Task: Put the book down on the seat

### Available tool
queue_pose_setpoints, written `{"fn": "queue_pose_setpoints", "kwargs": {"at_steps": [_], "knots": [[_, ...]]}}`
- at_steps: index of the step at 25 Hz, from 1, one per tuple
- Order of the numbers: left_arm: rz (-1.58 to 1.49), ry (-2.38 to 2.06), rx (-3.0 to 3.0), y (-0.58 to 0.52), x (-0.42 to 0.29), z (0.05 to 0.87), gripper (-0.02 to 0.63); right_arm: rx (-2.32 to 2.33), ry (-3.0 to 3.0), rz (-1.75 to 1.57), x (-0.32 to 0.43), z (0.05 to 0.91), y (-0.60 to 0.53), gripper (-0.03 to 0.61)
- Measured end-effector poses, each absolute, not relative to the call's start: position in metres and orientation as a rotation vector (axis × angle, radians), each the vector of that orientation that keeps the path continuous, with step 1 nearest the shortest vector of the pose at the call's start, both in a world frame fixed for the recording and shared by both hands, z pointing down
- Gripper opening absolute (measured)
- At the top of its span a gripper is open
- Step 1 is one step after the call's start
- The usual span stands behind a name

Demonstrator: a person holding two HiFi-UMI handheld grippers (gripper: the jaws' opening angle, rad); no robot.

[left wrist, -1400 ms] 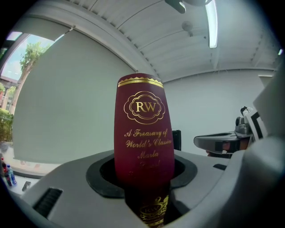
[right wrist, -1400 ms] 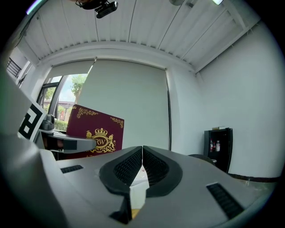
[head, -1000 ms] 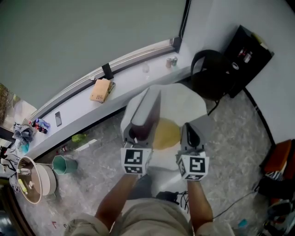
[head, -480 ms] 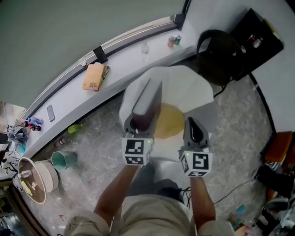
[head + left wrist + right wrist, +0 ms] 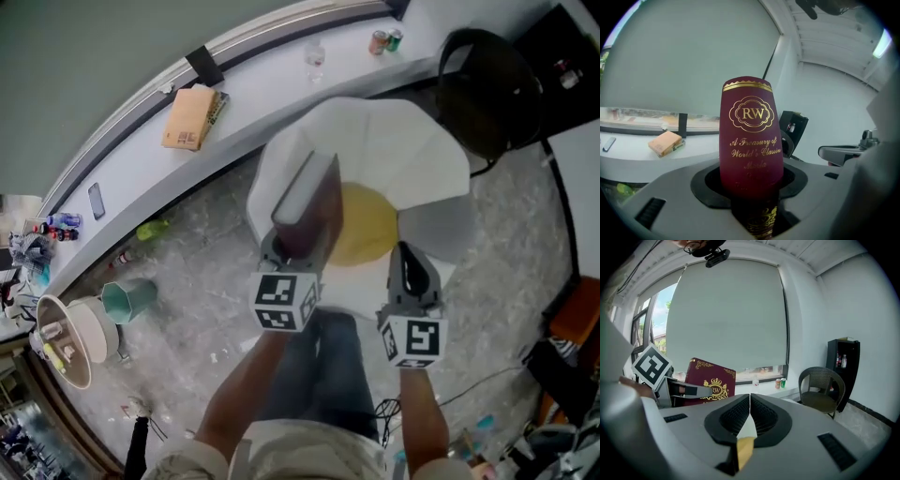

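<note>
Grips a maroon book (image 5: 752,136) upright in the left tongs (image 5: 752,187), pads pressed on its lower end, gilt-lettered spine turned back toward the left gripper view. Carries it raised over the left part of the white seat (image 5: 412,159), beside the left edge of the round yellow cushion (image 5: 366,225), not lying on either. Has the right tongs (image 5: 749,401) pressed together with nothing between, to the right of the book and nearer, above the seat's near right edge. Stands against the near side of the seat on a speckled grey floor (image 5: 206,234), forearms reaching out from below in the head view. Beyond, along a curved white worktop (image 5: 253,94) under the blind-covered window: a tan cardboard box (image 5: 192,117) to the left, two cans (image 5: 386,40) to the right, a dark phone (image 5: 97,200) farther left still. Right of the cans, past the seat, a dark wicker chair (image 5: 489,89); next to that, against the wall, a black shelf unit (image 5: 846,363). Down on the floor at the left, a green bin (image 5: 127,300) just beside a round white tub (image 5: 70,352).
</note>
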State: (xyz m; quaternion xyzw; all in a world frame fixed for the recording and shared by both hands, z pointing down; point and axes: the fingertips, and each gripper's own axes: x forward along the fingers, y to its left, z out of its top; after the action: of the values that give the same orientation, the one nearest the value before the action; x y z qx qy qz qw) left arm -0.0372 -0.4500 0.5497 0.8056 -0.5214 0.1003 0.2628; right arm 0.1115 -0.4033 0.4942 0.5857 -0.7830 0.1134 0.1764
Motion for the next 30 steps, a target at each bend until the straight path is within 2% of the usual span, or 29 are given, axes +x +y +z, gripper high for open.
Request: {"fn": "queue_pose_setpoints", "kwargs": {"at_steps": [7, 16, 30], "knots": [[0.259, -1.380, 2.041, -0.452, -0.025, 0.663, 0.235, 1.654, -2.238, 0.594, 0.127, 0.605, -0.415, 0.003], [0.175, -1.370, 1.806, -0.444, -0.029, 0.834, 0.235, 1.601, -2.295, 0.446, 0.124, 0.722, -0.416, 0.003], [-0.103, -1.147, 1.714, -0.463, -0.040, 0.995, 0.236, 1.489, -2.312, 0.531, 0.107, 0.841, -0.411, 0.003]]}}
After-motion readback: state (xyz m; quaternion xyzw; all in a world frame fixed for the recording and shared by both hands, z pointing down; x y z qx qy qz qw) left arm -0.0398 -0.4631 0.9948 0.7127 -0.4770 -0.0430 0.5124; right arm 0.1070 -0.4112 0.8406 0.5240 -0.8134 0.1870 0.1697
